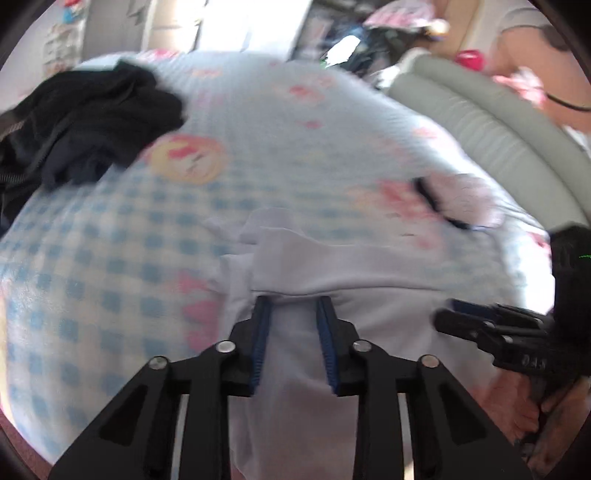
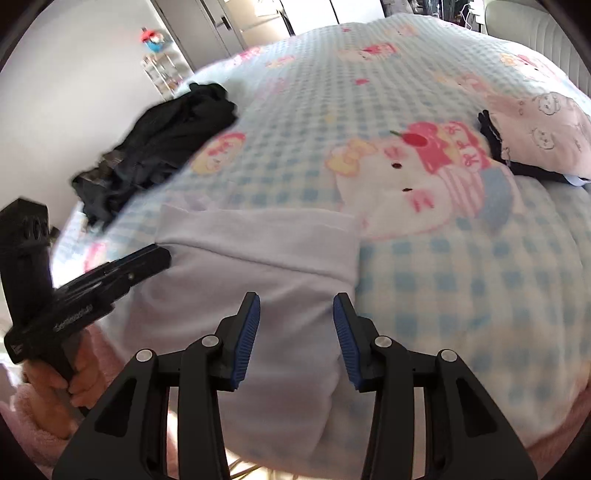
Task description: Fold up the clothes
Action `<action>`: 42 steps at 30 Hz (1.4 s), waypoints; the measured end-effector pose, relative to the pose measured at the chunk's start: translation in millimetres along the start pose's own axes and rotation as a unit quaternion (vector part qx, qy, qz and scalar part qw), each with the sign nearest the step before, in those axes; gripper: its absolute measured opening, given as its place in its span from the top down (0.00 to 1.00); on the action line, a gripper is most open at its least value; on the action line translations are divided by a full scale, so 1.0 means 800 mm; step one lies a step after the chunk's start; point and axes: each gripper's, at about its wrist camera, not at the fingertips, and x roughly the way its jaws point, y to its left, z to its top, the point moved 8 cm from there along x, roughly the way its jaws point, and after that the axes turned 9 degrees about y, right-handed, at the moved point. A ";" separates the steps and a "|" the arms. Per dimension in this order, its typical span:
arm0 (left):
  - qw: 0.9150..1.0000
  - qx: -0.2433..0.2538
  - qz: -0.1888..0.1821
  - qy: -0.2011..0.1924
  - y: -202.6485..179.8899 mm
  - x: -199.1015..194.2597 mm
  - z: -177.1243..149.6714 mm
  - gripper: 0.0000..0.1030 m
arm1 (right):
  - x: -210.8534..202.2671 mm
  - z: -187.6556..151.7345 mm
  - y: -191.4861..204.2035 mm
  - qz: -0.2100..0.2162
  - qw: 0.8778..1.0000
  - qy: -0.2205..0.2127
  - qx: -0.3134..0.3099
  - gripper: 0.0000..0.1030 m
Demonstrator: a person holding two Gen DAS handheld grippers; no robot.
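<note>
White garment: pale, plain, partly folded with one crease across, lying on the checked cartoon blanket at its near edge. Left gripper: jaws parted, fabric between them, pinch uncertain. Right gripper: jaws spread above the garment. Dark clothes: heaped far left of the garment.

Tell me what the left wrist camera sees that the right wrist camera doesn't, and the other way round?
Only the left wrist view shows a person in a white top beyond the grey padded bed edge, and the right hand-held gripper from the side. Only the right wrist view shows the big cartoon cat print, the white closet doors, and the left hand-held gripper from the side. Both show the white garment on the blue checked blanket, the dark clothes pile, and the pink pillow.
</note>
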 end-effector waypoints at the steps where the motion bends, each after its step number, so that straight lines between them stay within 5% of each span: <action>1: 1.000 -0.016 0.004 -0.003 0.013 0.001 0.003 0.74 | 0.012 -0.002 -0.008 -0.004 1.000 0.009 0.011 0.58; 3: 0.999 -0.049 0.007 -0.012 0.039 -0.005 0.006 0.65 | 0.017 -0.005 -0.023 0.016 0.999 0.011 0.041 0.55; 8: 0.984 -0.089 -0.133 -0.085 0.029 -0.059 -0.009 0.69 | -0.027 -0.006 -0.018 -0.035 0.996 -0.065 0.040 0.47; 12: 0.994 -0.024 -0.096 -0.053 -0.014 -0.038 -0.031 0.68 | -0.034 -0.008 0.024 0.000 0.997 -0.076 0.006 0.46; 14: 0.998 -0.008 -0.047 -0.031 -0.016 -0.019 -0.039 0.68 | -0.018 -0.011 0.037 -0.005 0.999 -0.053 -0.009 0.46; 18: 0.999 -0.044 -0.017 -0.026 0.007 -0.021 -0.049 0.72 | 0.001 -0.020 0.022 -0.059 0.998 -0.017 -0.010 0.46; 21: 0.997 -0.058 0.028 -0.041 0.028 -0.031 -0.051 0.68 | -0.012 -0.025 -0.008 -0.085 0.996 -0.020 0.027 0.34; 24: 0.993 -0.080 -0.050 -0.066 0.023 -0.056 -0.049 0.69 | -0.031 -0.029 -0.023 -0.059 0.996 -0.035 0.059 0.34; 26: 0.992 -0.042 -0.088 -0.081 -0.005 -0.070 -0.050 0.63 | -0.030 -0.036 -0.008 -0.036 0.998 -0.026 0.042 0.33; 28: 0.988 -0.023 -0.145 -0.046 -0.031 -0.056 -0.057 0.54 | -0.029 -0.043 0.006 -0.012 0.999 -0.017 0.024 0.30; 30: 0.981 -0.025 -0.192 -0.001 -0.044 -0.035 -0.064 0.54 | -0.011 -0.054 0.009 -0.059 0.998 0.016 0.002 0.27; 34: 0.990 -0.065 -0.121 0.014 0.003 -0.014 -0.068 0.69 | -0.011 -0.064 -0.027 -0.078 0.996 0.021 0.048 0.27; 38: 0.990 -0.079 -0.116 -0.014 0.015 -0.031 -0.070 0.69 | -0.043 -0.063 -0.055 -0.077 0.992 -0.020 0.095 0.27; 42: 0.988 -0.070 -0.136 -0.031 0.000 -0.053 -0.067 0.65 | -0.048 -0.067 -0.042 -0.021 0.996 -0.022 0.089 0.27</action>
